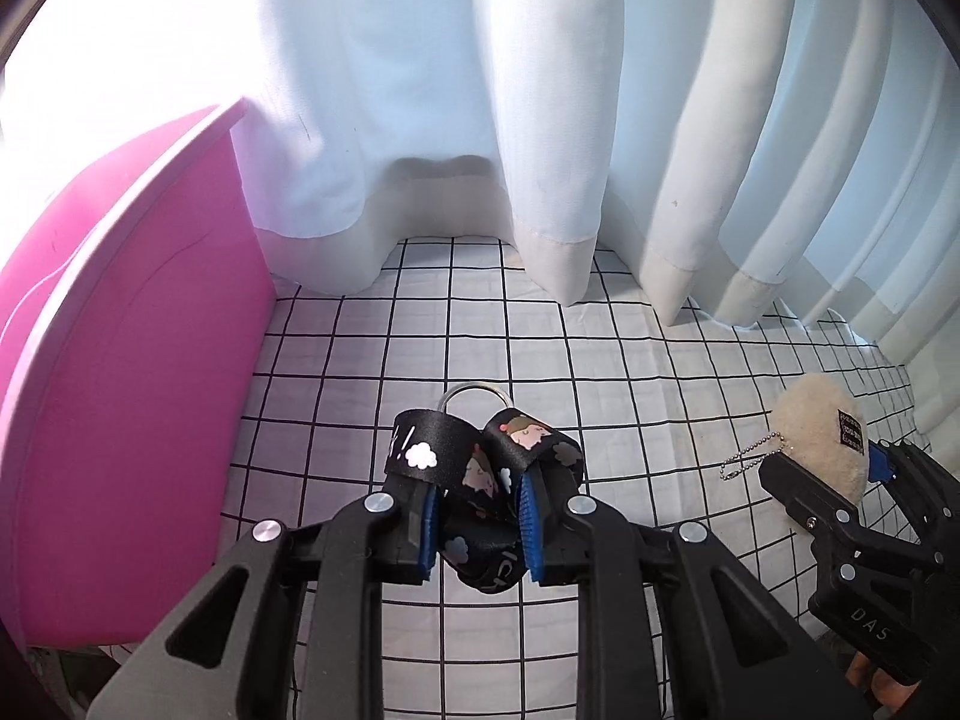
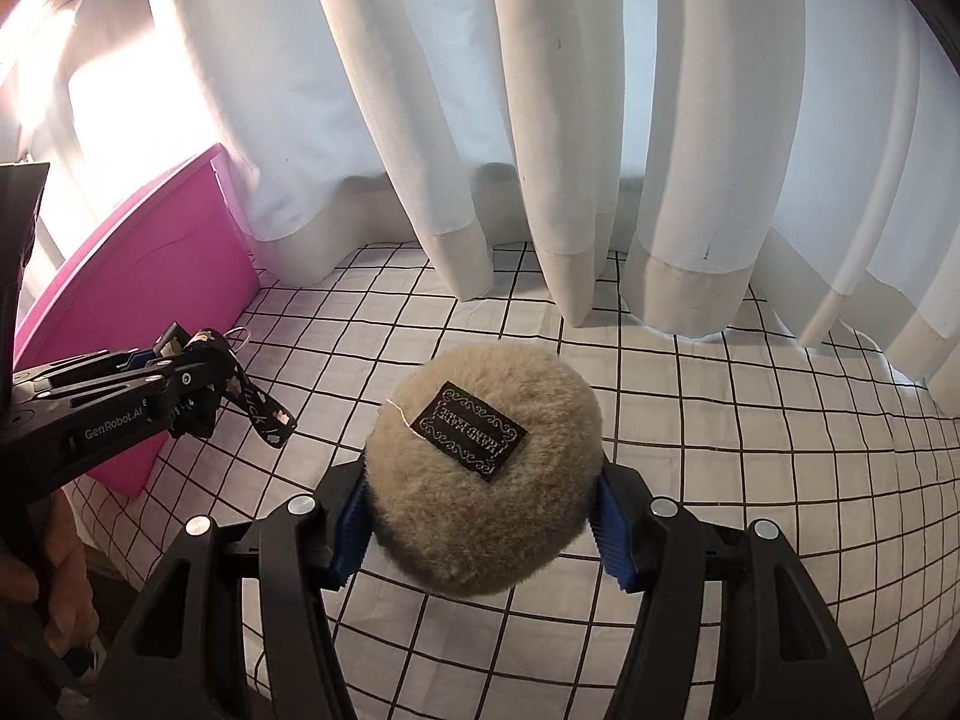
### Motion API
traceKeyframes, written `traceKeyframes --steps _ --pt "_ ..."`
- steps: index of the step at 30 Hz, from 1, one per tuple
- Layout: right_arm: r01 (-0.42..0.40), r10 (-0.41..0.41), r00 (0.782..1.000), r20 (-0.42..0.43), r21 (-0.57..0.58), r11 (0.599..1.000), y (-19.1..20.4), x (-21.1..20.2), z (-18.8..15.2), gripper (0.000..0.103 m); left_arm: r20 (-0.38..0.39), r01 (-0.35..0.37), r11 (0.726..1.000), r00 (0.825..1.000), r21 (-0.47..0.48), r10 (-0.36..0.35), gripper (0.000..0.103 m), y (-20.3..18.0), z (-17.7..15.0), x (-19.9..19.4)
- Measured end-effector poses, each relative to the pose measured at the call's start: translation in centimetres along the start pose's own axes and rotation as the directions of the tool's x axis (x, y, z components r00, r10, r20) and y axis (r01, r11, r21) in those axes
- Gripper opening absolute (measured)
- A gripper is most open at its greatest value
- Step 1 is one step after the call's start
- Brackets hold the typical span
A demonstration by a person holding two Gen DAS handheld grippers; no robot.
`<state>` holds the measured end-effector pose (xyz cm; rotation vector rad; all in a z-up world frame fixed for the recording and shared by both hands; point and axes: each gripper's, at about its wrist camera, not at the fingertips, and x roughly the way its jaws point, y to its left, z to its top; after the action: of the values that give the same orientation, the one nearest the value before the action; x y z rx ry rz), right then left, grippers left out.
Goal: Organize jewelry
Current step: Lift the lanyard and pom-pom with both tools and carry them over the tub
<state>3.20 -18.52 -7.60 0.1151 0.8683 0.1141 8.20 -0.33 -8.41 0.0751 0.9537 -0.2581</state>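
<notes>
My left gripper is shut on a black printed strap keychain with a metal ring, held above the checked cloth; it also shows in the right wrist view. My right gripper is shut on a beige fluffy pompom keychain with a black label; in the left wrist view the pompom and its bead chain show at the right. The pink box stands close to the left of the left gripper.
A white cloth with a black grid covers the surface. White curtains hang along the back, their hems resting on the cloth. The pink box stands at the left edge.
</notes>
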Motion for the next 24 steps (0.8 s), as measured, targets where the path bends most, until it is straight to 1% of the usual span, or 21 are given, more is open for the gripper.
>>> traceKeyframes --steps 4,9,15,19,24 --pt "-0.047 0.049 0.998 0.032 -0.045 0.998 1.1 -2.8 1.5 0.059 0.051 -0.019 1.0 0.998 -0.025 0.02 0.021 0.0 1.2 -3.8" --pt "-0.114 0.123 0.989 0.085 -0.1 0.988 2.6 -5.7 4.0 0.059 0.128 -0.072 0.994 0.988 -0.079 0.082 0.021 1.2 2.9 -8.8" --pt "-0.179 0.206 0.969 0.138 -0.184 0.966 5.5 -7.5 7.4 0.059 0.229 -0.137 0.979 0.959 -0.149 0.169 0.021 3.8 4.3 -14.5" --pt "-0.232 0.272 0.951 0.15 -0.239 0.943 8.6 -7.8 9.8 0.059 0.251 -0.173 0.962 0.942 -0.211 0.225 0.021 6.7 4.7 -16.6" --pt "-0.294 0.351 0.923 0.157 -0.301 0.907 13.8 -7.5 12.7 0.059 0.255 -0.219 0.934 0.922 -0.283 0.293 0.021 11.5 5.3 -18.0"
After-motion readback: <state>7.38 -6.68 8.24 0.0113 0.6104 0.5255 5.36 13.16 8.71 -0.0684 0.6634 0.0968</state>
